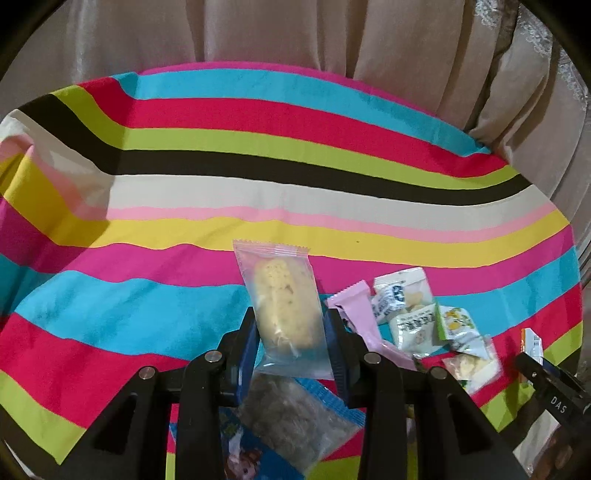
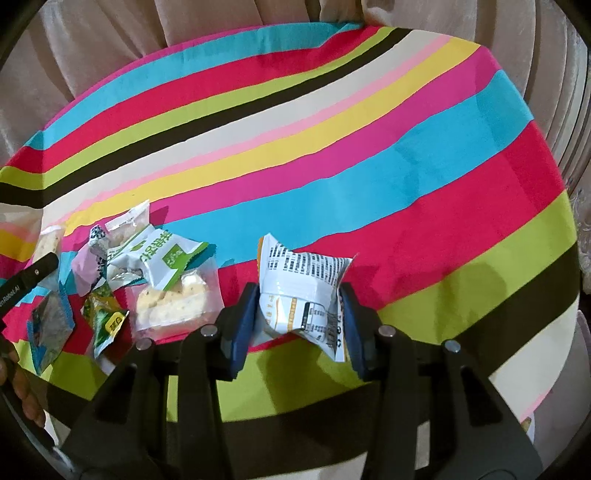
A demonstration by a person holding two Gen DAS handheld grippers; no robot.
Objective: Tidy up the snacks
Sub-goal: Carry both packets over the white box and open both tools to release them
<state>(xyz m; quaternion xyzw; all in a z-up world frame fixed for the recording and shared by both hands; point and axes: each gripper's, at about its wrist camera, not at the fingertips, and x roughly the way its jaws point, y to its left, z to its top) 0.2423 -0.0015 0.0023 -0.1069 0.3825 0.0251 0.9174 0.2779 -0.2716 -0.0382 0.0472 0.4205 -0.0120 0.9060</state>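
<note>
My left gripper (image 1: 291, 321) is shut on a clear packet (image 1: 284, 291) with a pale cake inside, which stands upright between the blue pads above the striped cloth. My right gripper (image 2: 298, 295) is shut on a crumpled white-and-orange packet (image 2: 301, 273) with black print, also held just off the cloth. A loose pile of snacks lies between the two: a pink packet (image 1: 360, 306), white packets (image 1: 402, 291), a green-and-white packet (image 2: 162, 258) and a clear biscuit packet (image 2: 173, 302). A blue packet (image 1: 288, 413) lies under my left gripper.
A round table under a bright striped cloth (image 1: 258, 147) fills both views, with beige curtains (image 1: 258, 29) hanging close behind it. The other gripper's body shows at the right edge (image 1: 546, 384) of the left wrist view. A hand (image 2: 22, 391) shows at the lower left.
</note>
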